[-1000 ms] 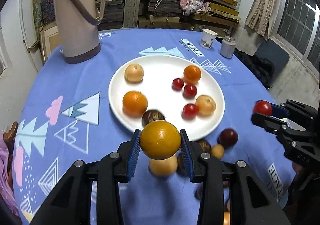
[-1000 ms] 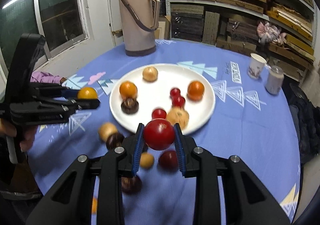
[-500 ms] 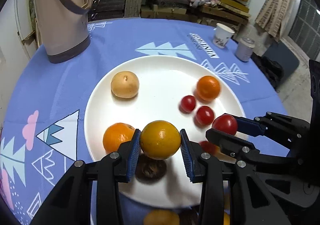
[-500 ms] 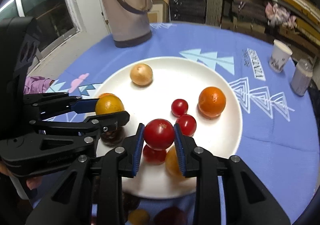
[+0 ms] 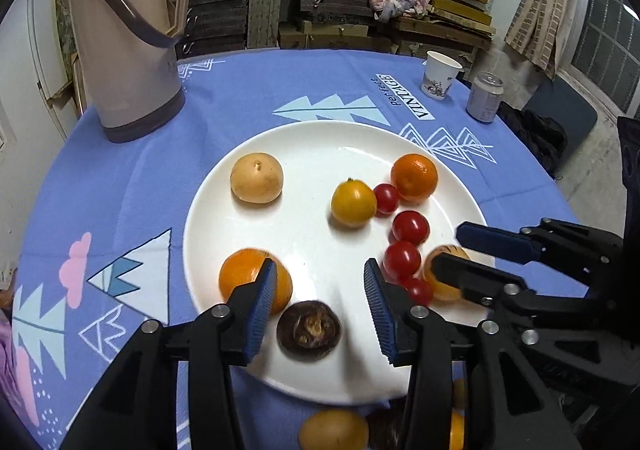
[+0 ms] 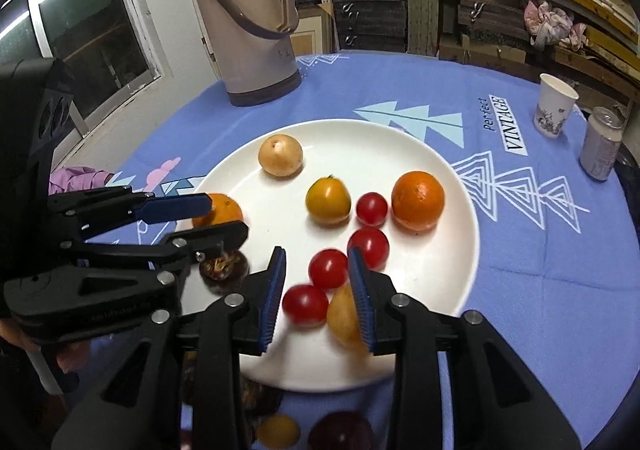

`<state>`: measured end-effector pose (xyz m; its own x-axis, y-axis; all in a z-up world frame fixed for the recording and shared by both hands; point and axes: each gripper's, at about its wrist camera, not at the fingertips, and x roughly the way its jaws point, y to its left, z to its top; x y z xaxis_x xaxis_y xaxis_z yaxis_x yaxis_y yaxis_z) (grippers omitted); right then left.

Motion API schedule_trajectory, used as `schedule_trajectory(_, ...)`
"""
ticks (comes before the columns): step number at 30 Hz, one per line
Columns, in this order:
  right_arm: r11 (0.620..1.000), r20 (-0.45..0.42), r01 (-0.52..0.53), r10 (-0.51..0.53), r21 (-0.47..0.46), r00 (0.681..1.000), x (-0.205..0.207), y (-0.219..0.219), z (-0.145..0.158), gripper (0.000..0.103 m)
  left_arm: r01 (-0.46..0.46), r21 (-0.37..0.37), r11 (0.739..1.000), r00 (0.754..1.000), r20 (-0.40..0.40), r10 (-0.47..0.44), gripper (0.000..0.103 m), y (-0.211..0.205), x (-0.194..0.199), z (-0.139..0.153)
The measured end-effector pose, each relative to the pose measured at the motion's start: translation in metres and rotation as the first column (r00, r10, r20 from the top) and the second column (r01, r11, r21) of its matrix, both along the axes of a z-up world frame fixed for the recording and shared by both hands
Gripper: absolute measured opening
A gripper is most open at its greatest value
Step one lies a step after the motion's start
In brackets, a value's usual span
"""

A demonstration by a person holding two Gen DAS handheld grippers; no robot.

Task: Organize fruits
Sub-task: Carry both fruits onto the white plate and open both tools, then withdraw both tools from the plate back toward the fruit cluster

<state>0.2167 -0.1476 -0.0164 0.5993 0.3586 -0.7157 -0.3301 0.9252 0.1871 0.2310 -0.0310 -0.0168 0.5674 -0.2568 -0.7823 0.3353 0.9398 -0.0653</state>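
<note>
The white plate point(image 5: 312, 146) point(image 6: 440, 282) holds two oranges, a pale round fruit point(image 5: 256, 178), a dark brown fruit point(image 5: 309, 330) and several red tomatoes. My left gripper point(image 5: 320, 274) point(image 6: 226, 216) hangs over the plate's near side, its jaws opening with nothing between them. The yellow-orange fruit point(image 5: 353, 203) point(image 6: 328, 201) lies free in the plate's middle. My right gripper point(image 6: 316, 262) point(image 5: 447, 246) is also opening. A blurred red tomato point(image 6: 328, 268) sits between its pads, with a gap on the left side. A yellowish fruit point(image 6: 344, 316) lies under its right finger.
On the blue tablecloth, a tall beige thermos point(image 5: 128, 42) stands at the back left, a paper cup point(image 5: 440, 76) and a can point(image 5: 485, 97) at the back right. Several loose fruits point(image 5: 334, 430) lie on the cloth before the plate. A purple sleeve point(image 6: 76, 178) shows at left.
Both grippers came forward over the plate and opened. The yellow-orange fruit left the left jaws and now rests mid-plate. The red tomato slipped down from the right pads.
</note>
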Motion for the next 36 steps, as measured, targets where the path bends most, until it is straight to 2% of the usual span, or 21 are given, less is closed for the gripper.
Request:
schedule_trajectory(3, 1.000, 0.021, 0.011, -0.011, -0.010, 1.000, -0.019, -0.007, 0.007, 0.041, 0.002, -0.005, 1.000, 1.000, 0.000, -0.002, 0.045, 0.005, -0.013, 0.003)
schedule_trajectory(6, 1.000, 0.030, 0.026, -0.026, -0.014, 0.999, -0.038, -0.016, 0.013, 0.042, 0.005, 0.014, 1.000, 1.000, 0.005, -0.005, 0.046, 0.009, -0.030, 0.004)
schedule_trajectory(9, 0.999, 0.036, 0.033, -0.032, -0.027, 0.999, -0.063, -0.025, 0.013, 0.050, 0.006, 0.018, 1.000, 1.000, 0.012, -0.007, 0.047, 0.016, -0.047, 0.004)
schedule_trajectory(13, 0.997, 0.020, 0.051, -0.050, -0.055, 0.999, -0.092, -0.034, 0.001, 0.051, -0.007, 0.022, 1.000, 1.000, 0.008, 0.007, 0.047, 0.031, -0.071, -0.001)
schedule_trajectory(18, 0.996, -0.023, 0.081, -0.082, -0.045, 0.996, -0.114, -0.045, -0.018, 0.051, -0.021, 0.006, 1.000, 1.000, -0.011, 0.021, 0.047, 0.047, -0.093, -0.010)
schedule_trajectory(23, 0.988, -0.032, 0.104, -0.108, -0.116, 0.994, -0.112, -0.041, -0.034, 0.051, -0.055, 0.016, 0.998, 0.998, -0.028, 0.055, 0.047, 0.063, -0.110, -0.021)
schedule_trajectory(26, 0.988, -0.048, 0.086, -0.093, -0.127, 0.994, -0.105, -0.034, -0.042, 0.051, -0.071, 0.008, 0.997, 0.997, -0.041, 0.071, 0.048, 0.070, -0.114, -0.025)
schedule_trajectory(27, 0.988, -0.051, 0.082, -0.090, -0.132, 0.995, -0.103, -0.032, -0.045, 0.051, -0.070, 0.014, 0.997, 0.997, -0.042, 0.071, 0.050, 0.071, -0.114, -0.027)
schedule_trajectory(28, 0.987, -0.053, 0.078, -0.086, -0.139, 0.995, -0.101, -0.030, -0.046, 0.051, -0.072, 0.024, 0.997, 0.996, -0.043, 0.073, 0.059, 0.071, -0.115, -0.028)
schedule_trajectory(29, 0.988, -0.059, 0.071, -0.080, -0.140, 0.995, -0.099, -0.027, -0.048, 0.051, -0.076, 0.029, 0.997, 0.996, -0.036, 0.077, 0.063, 0.071, -0.115, -0.029)
schedule_trajectory(36, 0.986, -0.077, 0.060, -0.073, -0.155, 0.994, -0.078, -0.017, -0.058, 0.048, -0.052, 0.032, 0.998, 0.998, -0.029, 0.053, 0.063, 0.066, -0.115, -0.031)
